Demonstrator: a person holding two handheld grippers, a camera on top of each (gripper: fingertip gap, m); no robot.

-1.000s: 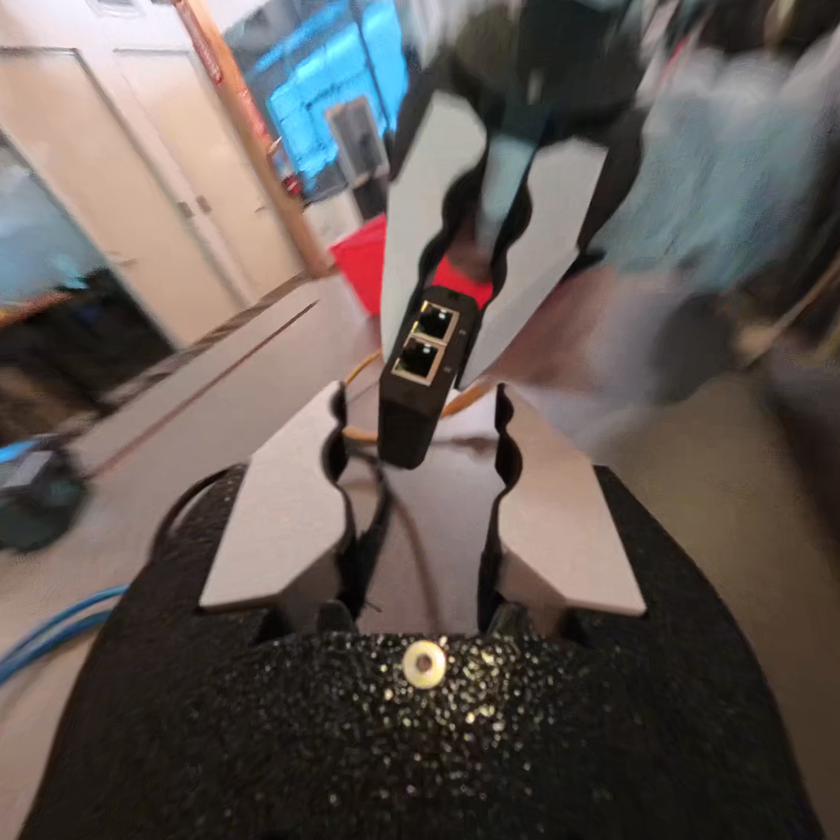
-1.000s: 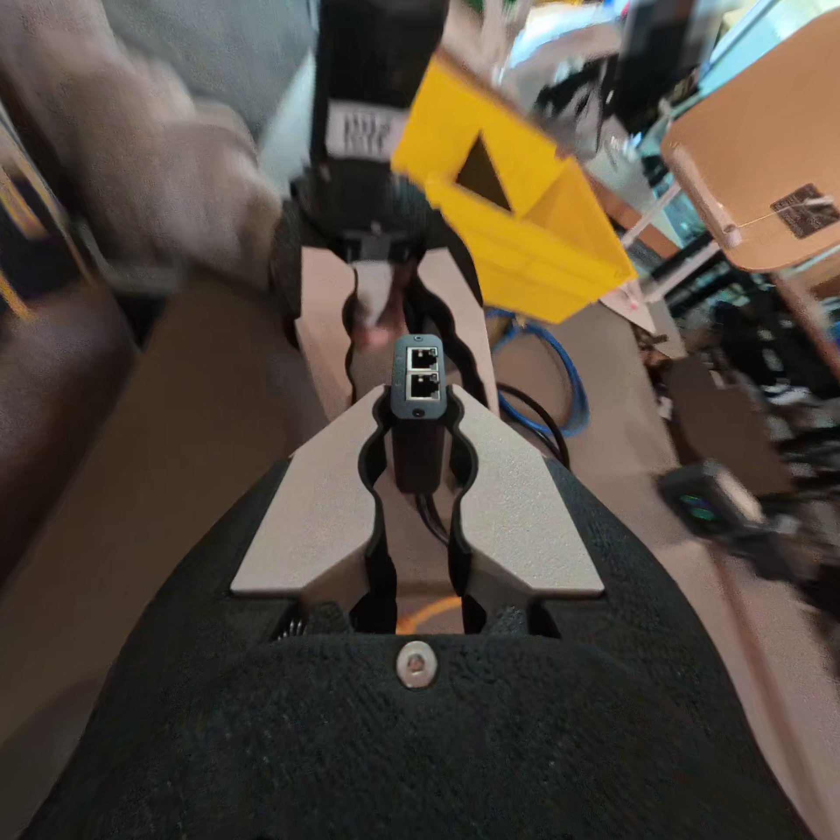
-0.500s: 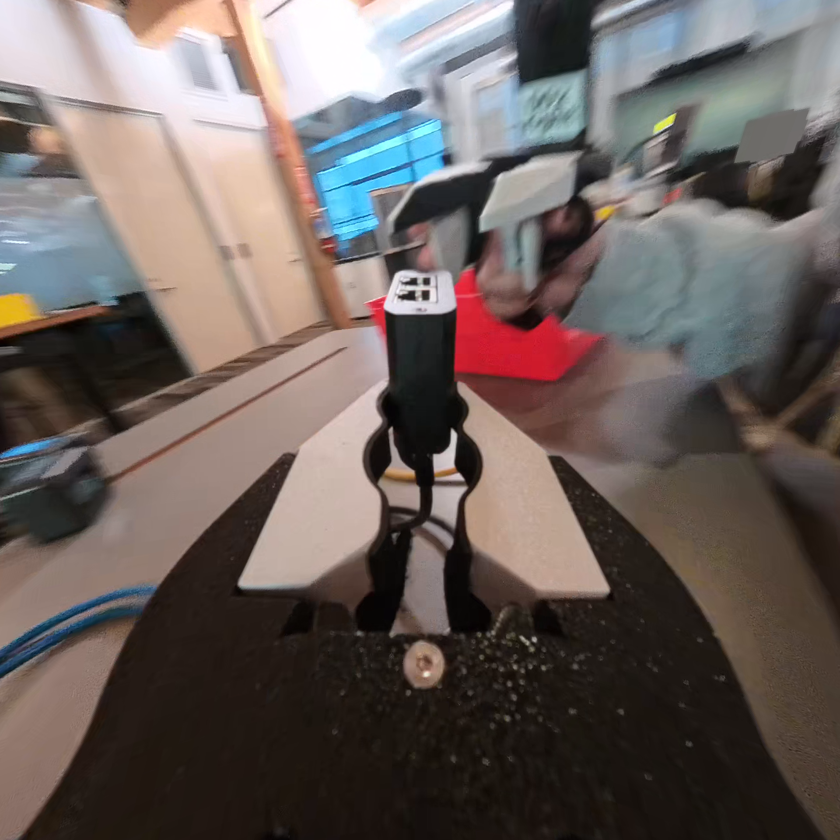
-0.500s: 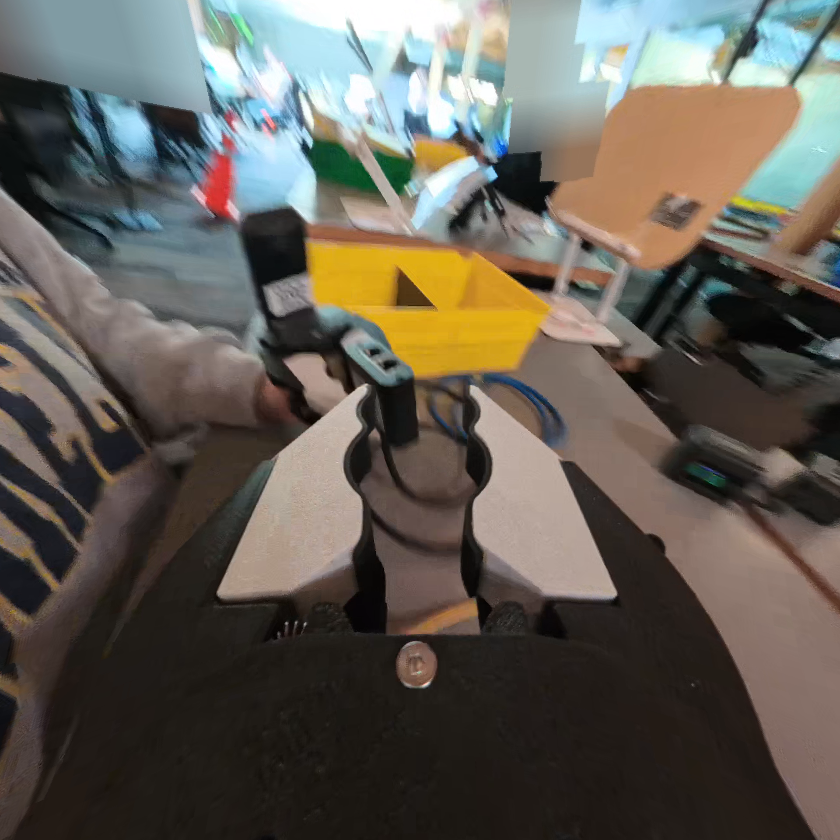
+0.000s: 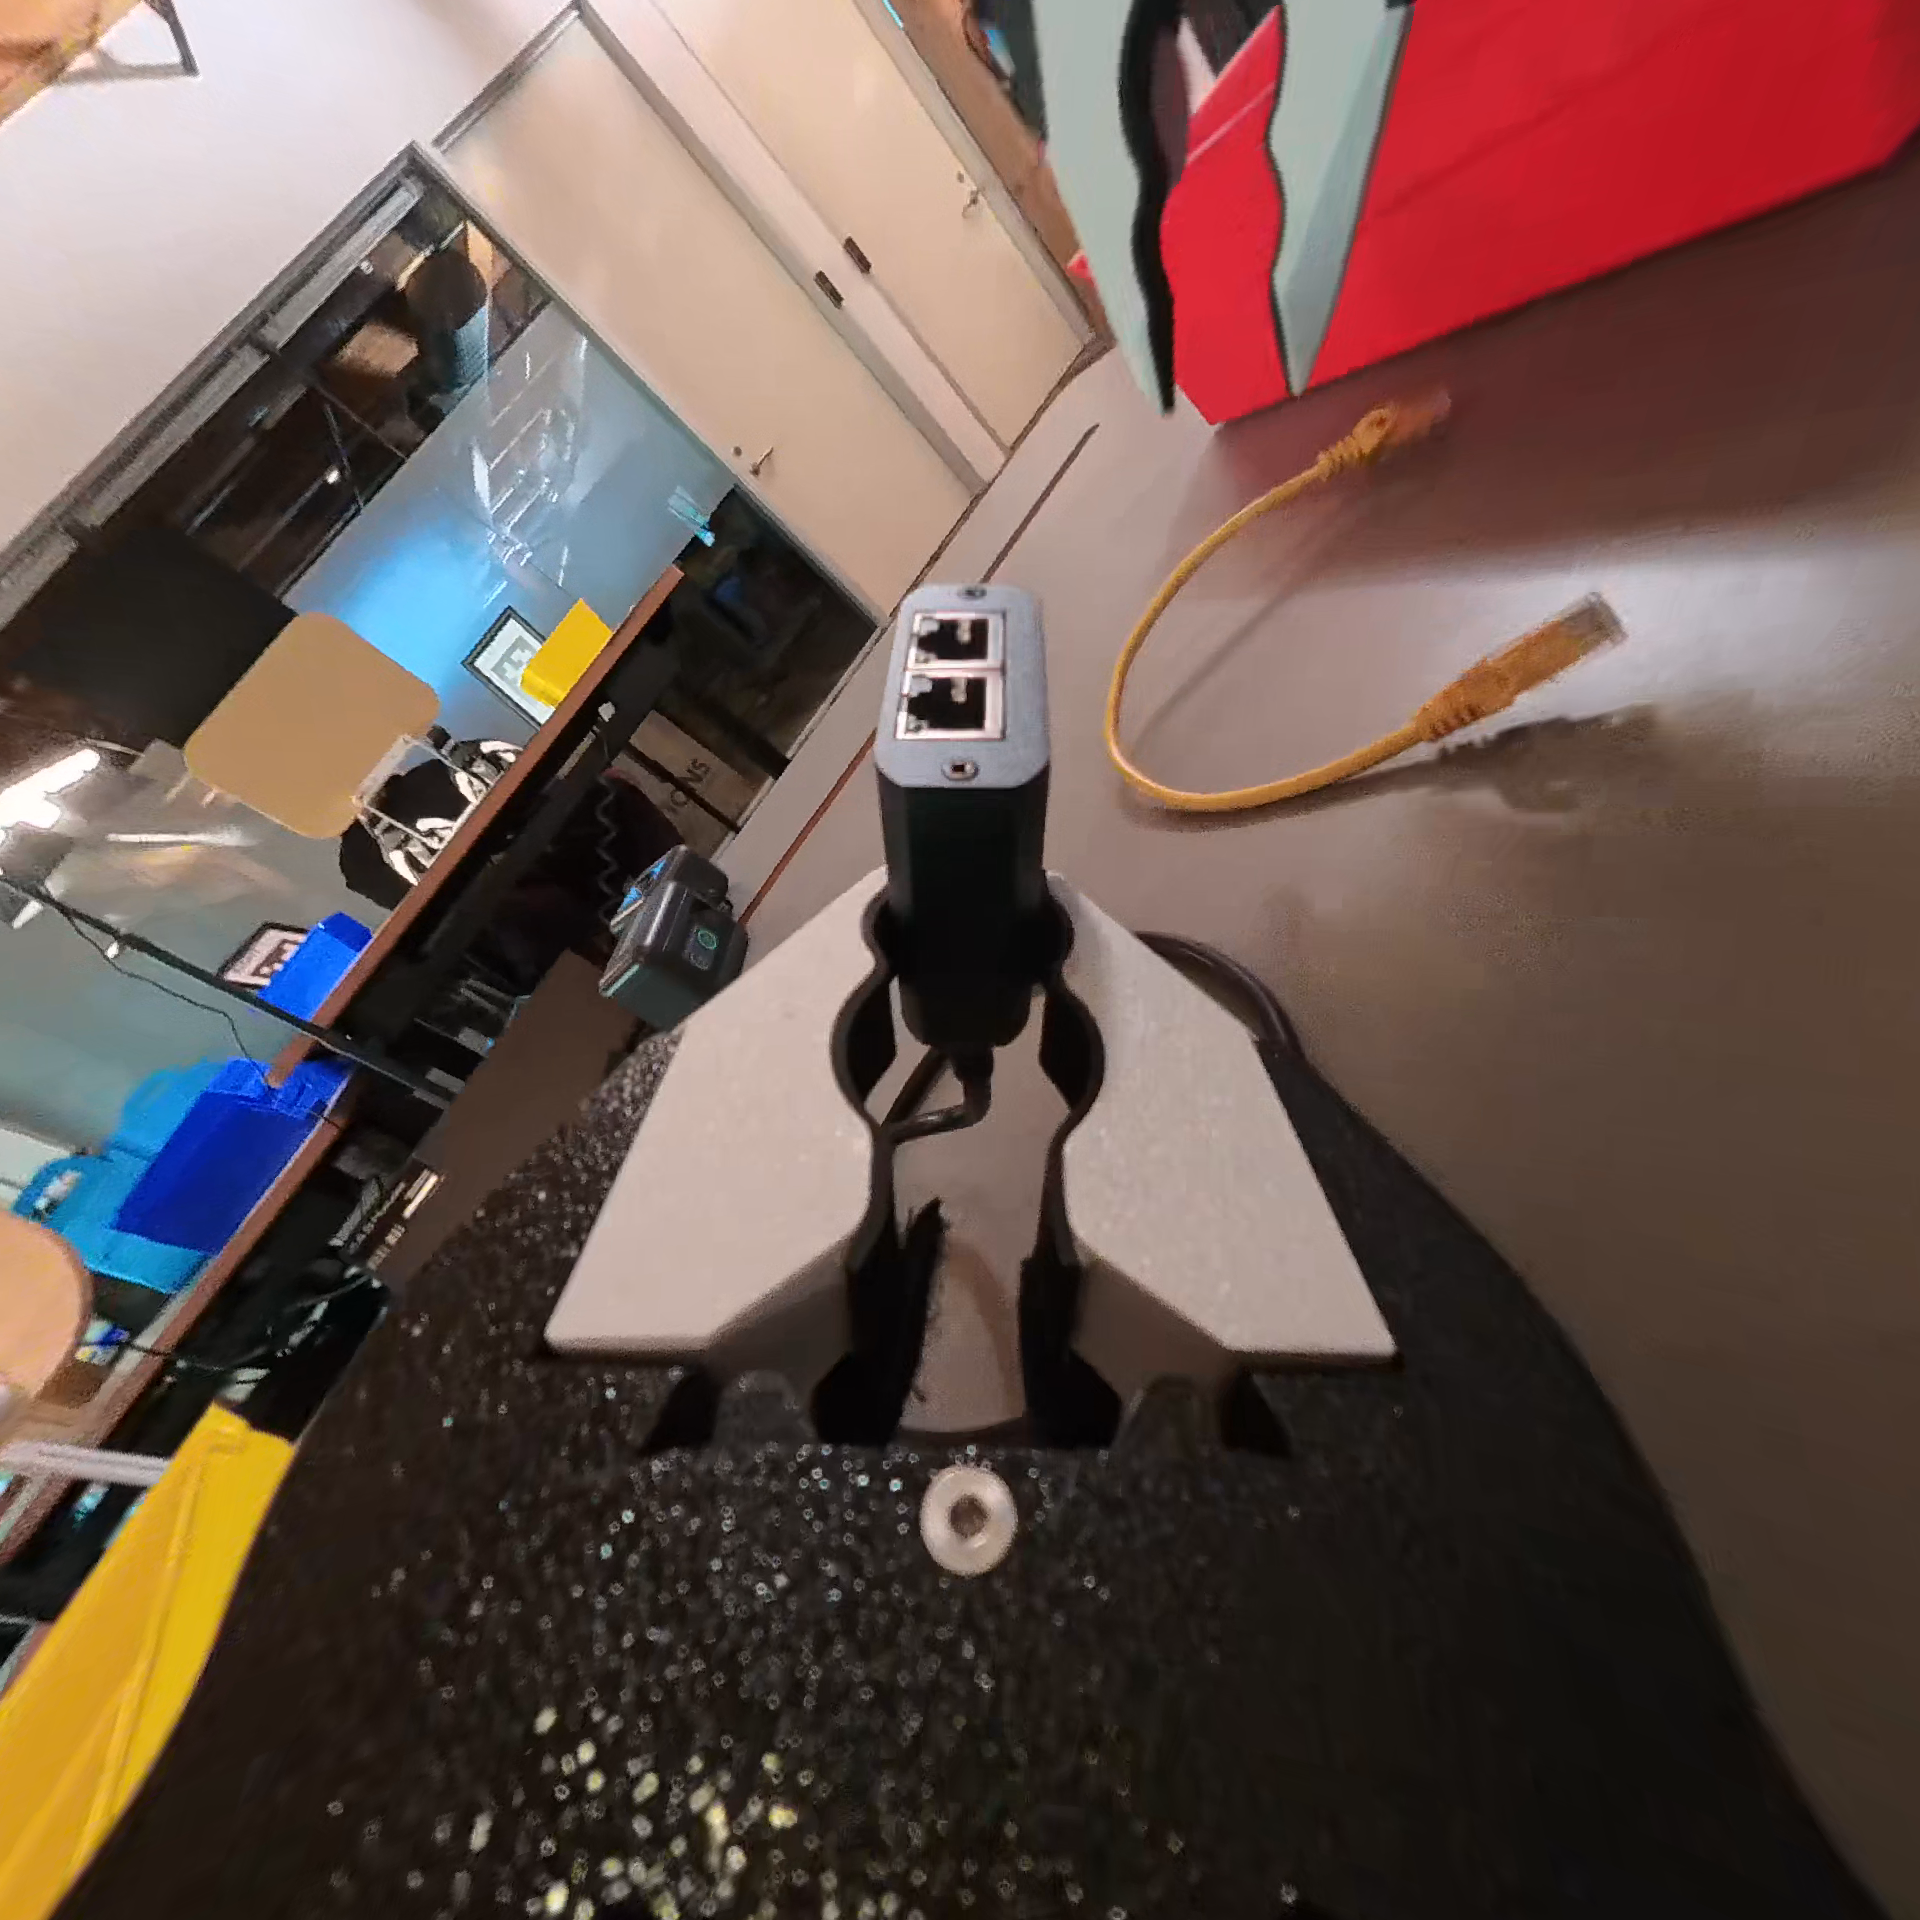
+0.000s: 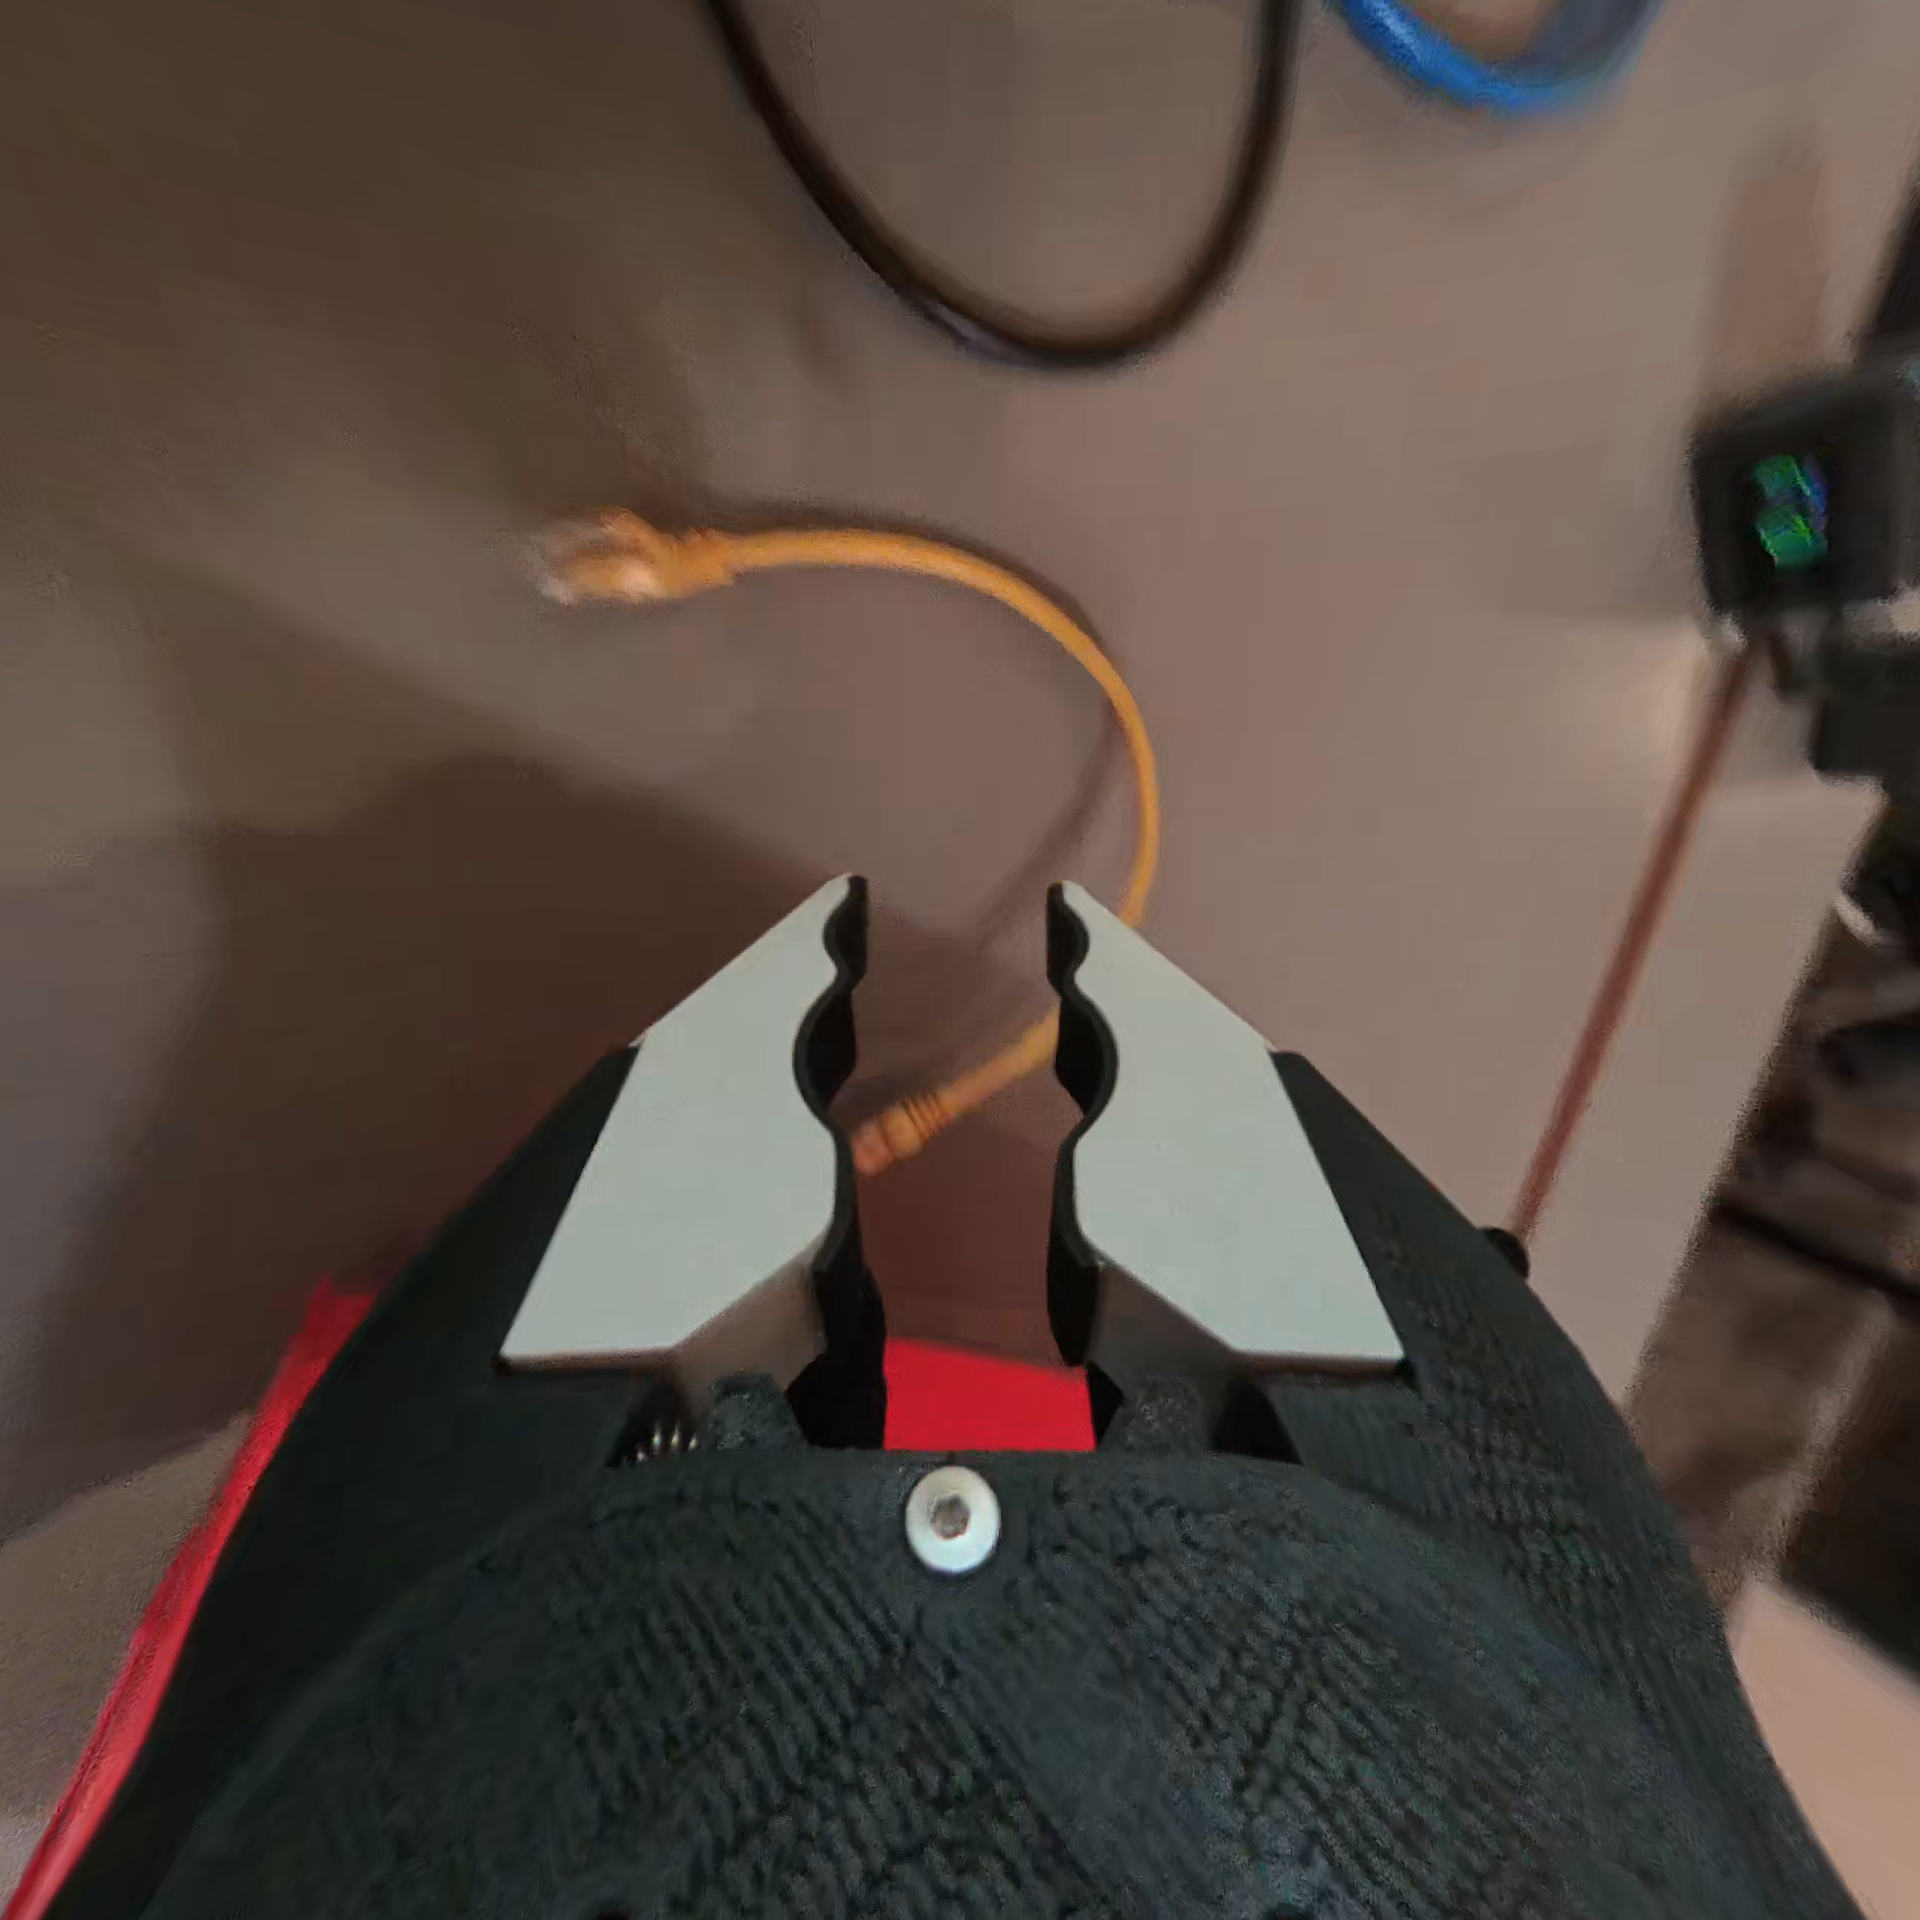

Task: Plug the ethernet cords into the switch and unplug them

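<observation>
Switch (image 5: 961, 790) sits clamped upright in the left gripper (image 5: 966, 935), both ports empty. Orange ethernet cord (image 6: 1039, 665) lies loose under the right gripper (image 6: 951, 904), which is spread and empty, one plug half hidden behind a finger. Red bin (image 5: 1558, 187) beyond, cut off.

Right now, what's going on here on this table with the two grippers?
The left gripper is shut on a small black two-port switch, held up with both ports empty. The right gripper is open and empty, hovering over the short orange ethernet cord, which lies loose in a curve on the brown table with both plugs free. A red bin sits beyond the cord. Nothing is plugged in yet.
</observation>
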